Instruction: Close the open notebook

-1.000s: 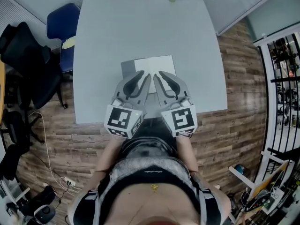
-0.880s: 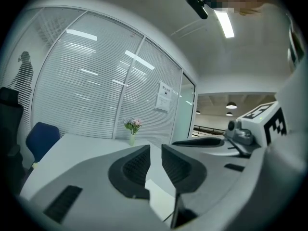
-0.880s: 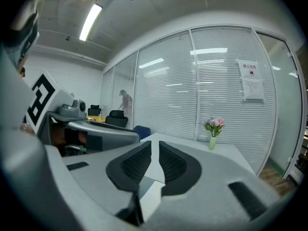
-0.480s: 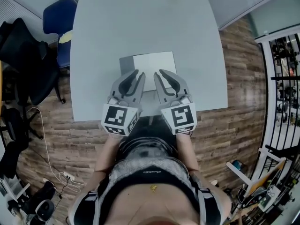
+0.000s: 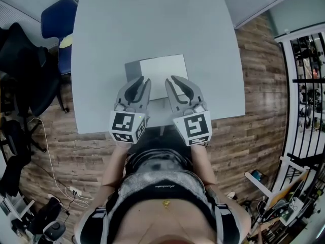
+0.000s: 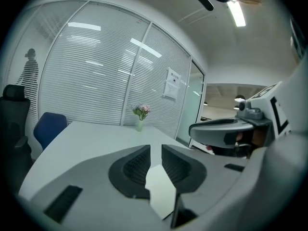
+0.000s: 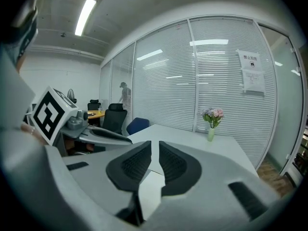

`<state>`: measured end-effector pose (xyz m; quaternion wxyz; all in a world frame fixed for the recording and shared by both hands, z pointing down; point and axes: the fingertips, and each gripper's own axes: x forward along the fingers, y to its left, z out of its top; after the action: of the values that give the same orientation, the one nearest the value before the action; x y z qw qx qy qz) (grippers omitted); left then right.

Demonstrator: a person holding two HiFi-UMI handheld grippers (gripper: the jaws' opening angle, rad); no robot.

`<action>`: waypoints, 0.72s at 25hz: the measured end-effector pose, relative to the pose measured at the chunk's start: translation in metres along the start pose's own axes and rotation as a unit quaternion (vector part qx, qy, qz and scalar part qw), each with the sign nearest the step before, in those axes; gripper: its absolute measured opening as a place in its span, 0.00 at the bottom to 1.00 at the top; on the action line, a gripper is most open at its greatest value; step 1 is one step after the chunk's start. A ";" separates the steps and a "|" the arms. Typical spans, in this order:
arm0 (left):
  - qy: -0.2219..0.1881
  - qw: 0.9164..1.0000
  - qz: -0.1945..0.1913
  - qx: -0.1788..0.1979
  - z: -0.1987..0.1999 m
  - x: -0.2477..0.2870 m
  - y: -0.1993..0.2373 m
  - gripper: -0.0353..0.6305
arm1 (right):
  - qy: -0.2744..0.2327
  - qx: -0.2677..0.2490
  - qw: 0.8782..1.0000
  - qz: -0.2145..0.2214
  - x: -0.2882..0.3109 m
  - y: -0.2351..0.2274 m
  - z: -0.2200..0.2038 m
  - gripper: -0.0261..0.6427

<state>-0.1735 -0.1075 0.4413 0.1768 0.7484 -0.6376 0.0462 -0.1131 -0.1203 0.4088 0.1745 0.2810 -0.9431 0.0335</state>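
The open notebook [image 5: 161,67] lies flat on the grey table [image 5: 101,44], with a white page up and a grey cover strip [image 5: 132,69] at its left. Both grippers hover side by side over the notebook's near part. My left gripper [image 5: 140,80] points at the left page edge, its jaws a narrow gap apart with nothing between them. In the left gripper view [image 6: 155,148] the white page shows below that gap. My right gripper [image 5: 175,79] stands the same way, slightly parted and empty, and the right gripper view [image 7: 154,146] shows the page under it.
A small vase of flowers [image 6: 140,115] stands at the table's far edge. A blue chair [image 5: 56,22] and black office chairs [image 5: 23,60] sit off the table's left side. Glass walls with blinds close the room. A cable [image 5: 51,161] runs across the wood floor.
Both grippers have sunk toward the table over the notebook's near part, the left one more than the right. The jaws keep the same narrow gap. The notebook has not moved.
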 end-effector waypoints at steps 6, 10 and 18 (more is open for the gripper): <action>0.030 0.999 0.011 -0.006 -0.025 0.004 0.010 0.15 | -0.004 -0.003 1.000 -0.001 0.002 -0.003 -0.004 0.11; 0.053 0.998 0.017 -0.001 -0.042 0.004 0.019 0.15 | -0.004 -0.004 1.000 -0.003 0.003 -0.003 -0.008 0.11; 0.095 0.995 0.031 0.004 -0.077 0.004 0.040 0.15 | 0.018 -0.005 1.000 -0.013 0.002 -0.004 -0.019 0.11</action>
<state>-0.1992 -0.0914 0.5223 0.2318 0.7213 -0.6406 0.1250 -0.1070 -0.1219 0.4268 0.1930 0.2913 -0.9364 0.0320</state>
